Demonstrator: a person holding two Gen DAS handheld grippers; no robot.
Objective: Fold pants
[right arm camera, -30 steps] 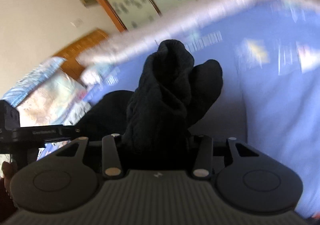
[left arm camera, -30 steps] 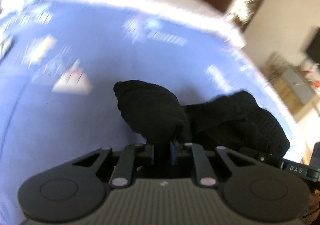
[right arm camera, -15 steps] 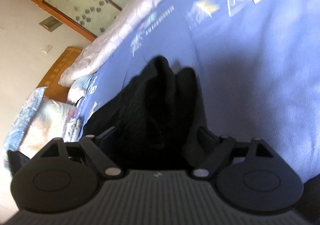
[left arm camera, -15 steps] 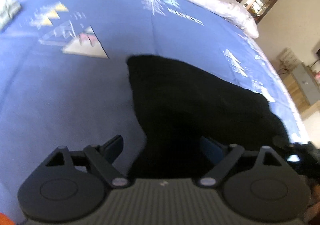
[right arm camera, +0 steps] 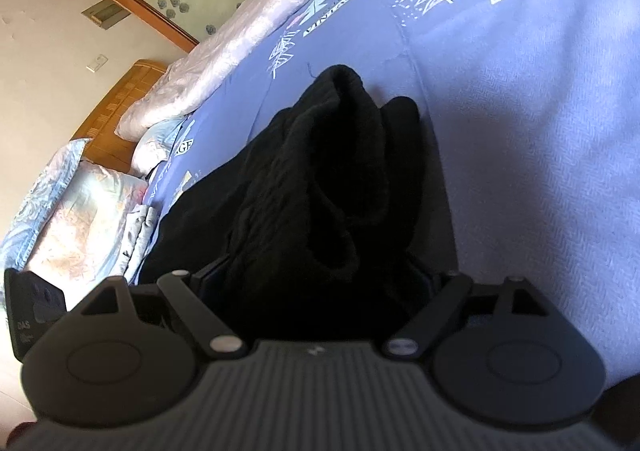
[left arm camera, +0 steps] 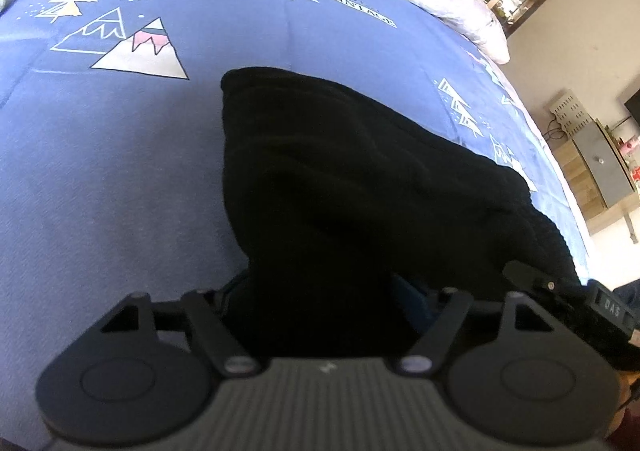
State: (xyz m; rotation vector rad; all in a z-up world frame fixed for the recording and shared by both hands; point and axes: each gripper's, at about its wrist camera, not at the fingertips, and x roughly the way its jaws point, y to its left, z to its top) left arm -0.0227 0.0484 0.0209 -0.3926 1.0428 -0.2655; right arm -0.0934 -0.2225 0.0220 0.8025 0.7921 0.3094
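Black pants (left arm camera: 360, 187) lie bunched on your blue bedspread (left arm camera: 100, 179); left gripper (left arm camera: 320, 291) and right gripper (right arm camera: 320, 283) straddle them, jaws spread but closing, pads not pressing.

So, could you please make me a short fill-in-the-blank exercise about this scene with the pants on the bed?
1. The pants are ____ in colour.
2. They lie on a ____ bedspread printed with mountains and trees.
3. The word printed on the bedspread beside the tree drawing is ____.
4. In the right wrist view, the quilt along the bed's far edge is pale ____.

Missing words: black; blue; VINTAGE; pink
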